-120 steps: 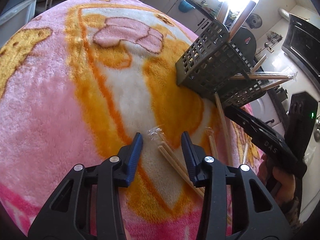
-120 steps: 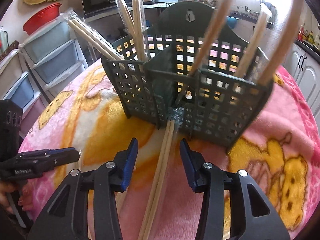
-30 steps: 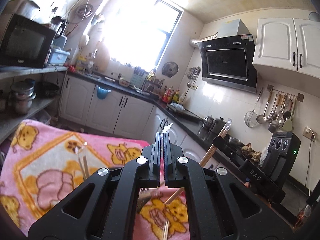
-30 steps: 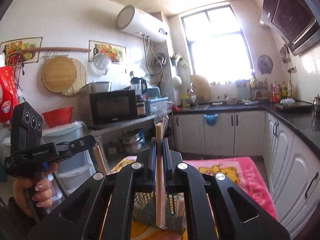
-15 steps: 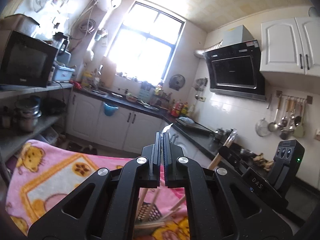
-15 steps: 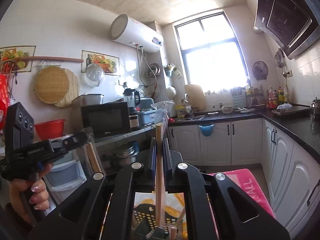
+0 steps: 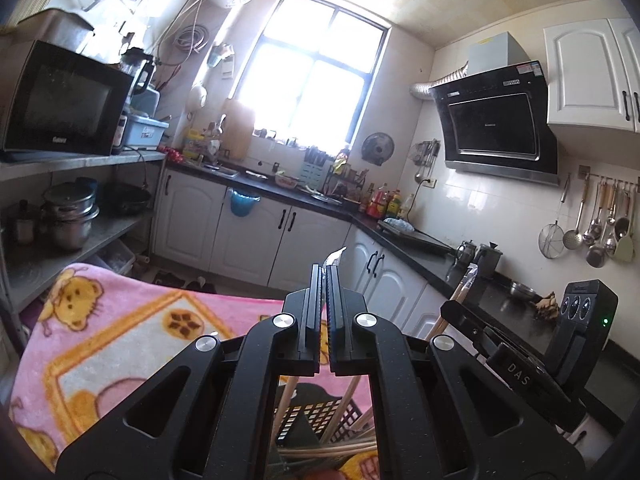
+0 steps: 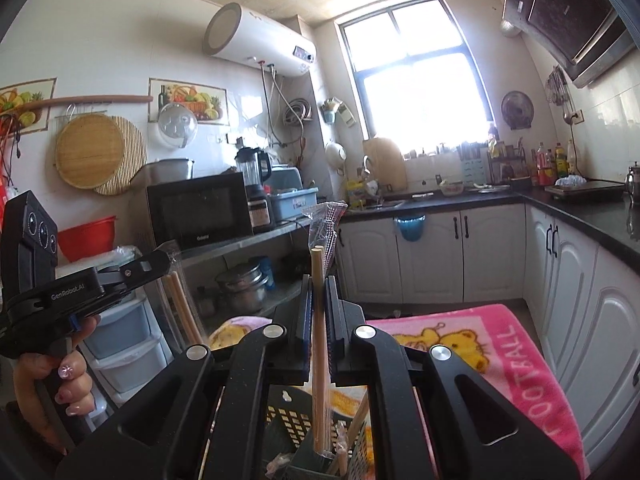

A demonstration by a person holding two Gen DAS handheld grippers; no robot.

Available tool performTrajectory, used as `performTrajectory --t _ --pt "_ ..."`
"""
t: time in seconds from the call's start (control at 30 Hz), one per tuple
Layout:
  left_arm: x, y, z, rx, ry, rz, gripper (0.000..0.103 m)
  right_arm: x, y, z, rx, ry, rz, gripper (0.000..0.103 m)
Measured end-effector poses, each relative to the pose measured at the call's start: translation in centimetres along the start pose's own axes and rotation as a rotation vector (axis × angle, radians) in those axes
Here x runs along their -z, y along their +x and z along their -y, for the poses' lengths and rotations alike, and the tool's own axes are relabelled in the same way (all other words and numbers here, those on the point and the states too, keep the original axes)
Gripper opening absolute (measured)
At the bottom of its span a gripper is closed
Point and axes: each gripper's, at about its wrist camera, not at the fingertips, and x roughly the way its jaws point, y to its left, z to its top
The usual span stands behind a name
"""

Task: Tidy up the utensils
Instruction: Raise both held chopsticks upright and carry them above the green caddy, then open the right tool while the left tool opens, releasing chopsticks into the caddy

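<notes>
My left gripper (image 7: 324, 276) is shut on a wrapped pair of chopsticks; only the clear wrapper tip (image 7: 335, 256) shows above its jaws. The right wrist view shows that pair (image 8: 182, 308) hanging below the left gripper (image 8: 160, 258), held by a hand. My right gripper (image 8: 319, 292) is shut on another wrapped pair of chopsticks (image 8: 319, 344), upright, with its lower end inside the dark grid basket (image 8: 296, 420). The basket (image 7: 316, 416) lies under both grippers and holds several chopsticks. The right gripper (image 7: 452, 312) stands at the right in the left wrist view.
The basket stands on a pink and yellow blanket (image 7: 120, 332) over the table. Beyond are white kitchen cabinets (image 7: 248, 232), a shelf with pots (image 7: 72, 216), a microwave (image 8: 200, 208) and plastic drawers (image 8: 120, 344) at the left.
Both grippers have sunk and shifted over the basket, which now fills the space under their jaws. Each still grips its chopsticks.
</notes>
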Motion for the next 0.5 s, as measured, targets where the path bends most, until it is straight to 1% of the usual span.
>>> performTrajectory --t 0.23,0.5 --pt "1.6 1.0 -1.1 -0.014 -0.016 -0.028 0.001 1.3 0.8 -0.3 -0.001 -0.004 -0.027 0.006" --pt "3.0 1.6 -1.4 -0.021 -0.013 -0.057 0.001 2.8 1.3 -0.4 0.009 -0.008 -0.060 0.007"
